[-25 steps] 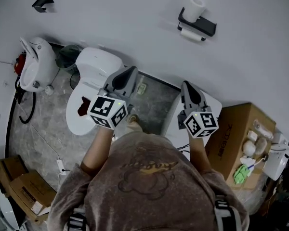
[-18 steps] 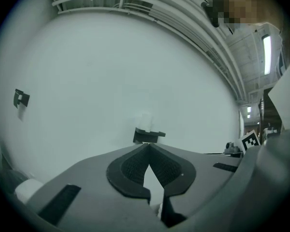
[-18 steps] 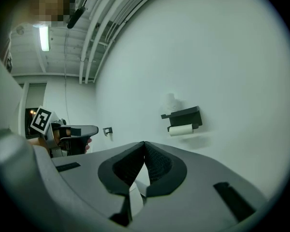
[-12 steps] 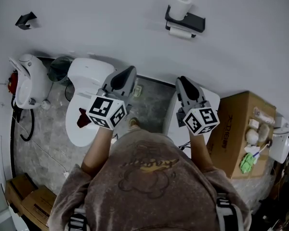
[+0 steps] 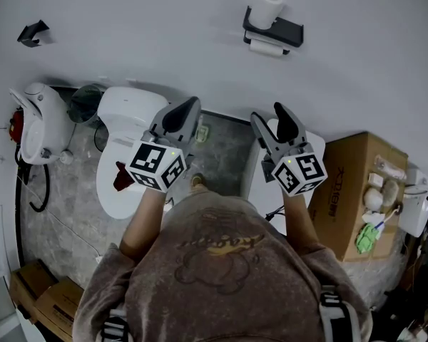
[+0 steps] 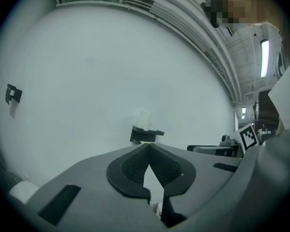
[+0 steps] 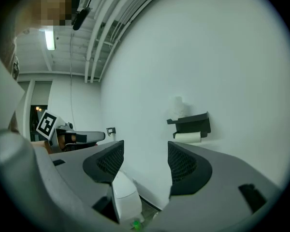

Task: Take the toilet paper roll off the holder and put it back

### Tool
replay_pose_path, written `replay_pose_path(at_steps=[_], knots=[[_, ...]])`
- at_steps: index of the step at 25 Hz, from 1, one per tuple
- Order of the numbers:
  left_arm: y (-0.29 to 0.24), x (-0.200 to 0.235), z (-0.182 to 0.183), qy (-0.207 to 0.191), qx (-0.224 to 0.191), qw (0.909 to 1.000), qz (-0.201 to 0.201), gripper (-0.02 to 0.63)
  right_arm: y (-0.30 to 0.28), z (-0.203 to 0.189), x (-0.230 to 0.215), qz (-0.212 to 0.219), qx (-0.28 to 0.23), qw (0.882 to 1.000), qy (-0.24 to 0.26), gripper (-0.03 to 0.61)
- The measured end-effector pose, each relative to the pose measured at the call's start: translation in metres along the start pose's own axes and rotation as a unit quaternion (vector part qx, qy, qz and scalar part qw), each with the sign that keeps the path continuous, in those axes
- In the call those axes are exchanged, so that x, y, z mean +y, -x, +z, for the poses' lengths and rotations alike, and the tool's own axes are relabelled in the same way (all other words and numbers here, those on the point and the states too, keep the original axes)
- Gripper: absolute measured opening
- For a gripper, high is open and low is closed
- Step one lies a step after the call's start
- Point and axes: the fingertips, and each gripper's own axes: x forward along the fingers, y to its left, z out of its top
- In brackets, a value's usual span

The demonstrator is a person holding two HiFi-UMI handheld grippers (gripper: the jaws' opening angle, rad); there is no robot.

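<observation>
Jaws of the right gripper (image 5: 269, 116) have just been opening and now stand apart with nothing between them, readied for a grab, I'd say. The toilet paper roll (image 5: 265, 47) hangs untouched on its holder (image 5: 289, 28) on the wall, well ahead. The left gripper (image 5: 189, 109) is closed and empty.

Bathroom: toilet (image 5: 128, 144), urinal (image 5: 39, 123), wall-mounted paper holder (image 5: 273, 33).
</observation>
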Motion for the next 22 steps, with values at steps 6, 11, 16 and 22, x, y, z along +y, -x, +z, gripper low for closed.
replay_pose_path(at_steps=[6, 11, 16, 22], knots=[[0.000, 0.001, -0.001, 0.002, 0.001, 1.0000, -0.004, 0.019, -0.024, 0.033, -0.002, 0.019, -0.009, 0.999, 0.026, 0.299], [0.000, 0.005, 0.000, 0.002, -0.001, 1.0000, -0.005, 0.019, -0.049, 0.063, -0.016, 0.024, -0.022, 0.999, 0.039, 0.345], [-0.002, 0.009, 0.001, -0.001, -0.001, 1.0000, -0.006, 0.018, -0.077, 0.100, -0.034, 0.023, -0.042, 0.997, 0.057, 0.368], [-0.005, 0.015, 0.003, -0.004, -0.002, 1.0000, -0.005, 0.020, -0.113, 0.131, -0.061, 0.016, -0.052, 0.996, 0.070, 0.385]])
